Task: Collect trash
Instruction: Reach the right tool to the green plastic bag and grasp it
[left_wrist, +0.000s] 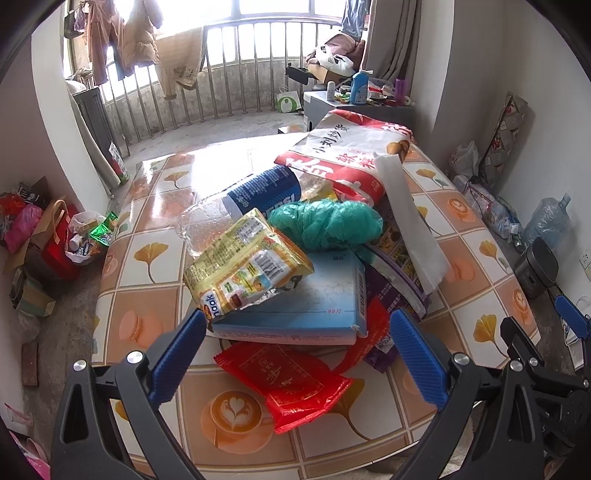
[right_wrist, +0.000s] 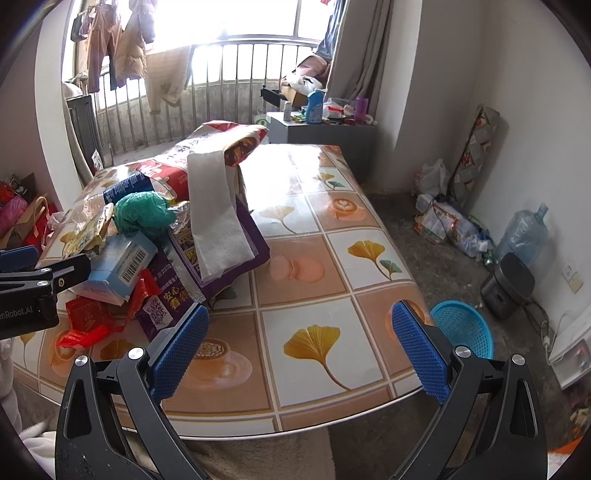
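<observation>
Both the left gripper (left_wrist: 297, 354) and right gripper (right_wrist: 301, 350) are spread, empty. The trash pile's blue box (left_wrist: 295, 306) lies at twelve o'clock of the left jaws, the basket (right_wrist: 463, 326) probably at three. Pinch its near edge squarely.

Blue bottle label (left_wrist: 264, 194): "PEPSI" (partly cut). Yellow snack wrapper (left_wrist: 245, 264): "naak". Left gripper (right_wrist: 22, 291) body: "enRobot.AI". Light-blue box (left_wrist: 295, 306): "90片".

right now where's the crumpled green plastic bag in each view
Left wrist: green plastic bag sits mid-frame atop the pile, above the light blue box.
Right wrist: upper left, behind the same box.
Shared landmark: white paper strip right of it.
</observation>
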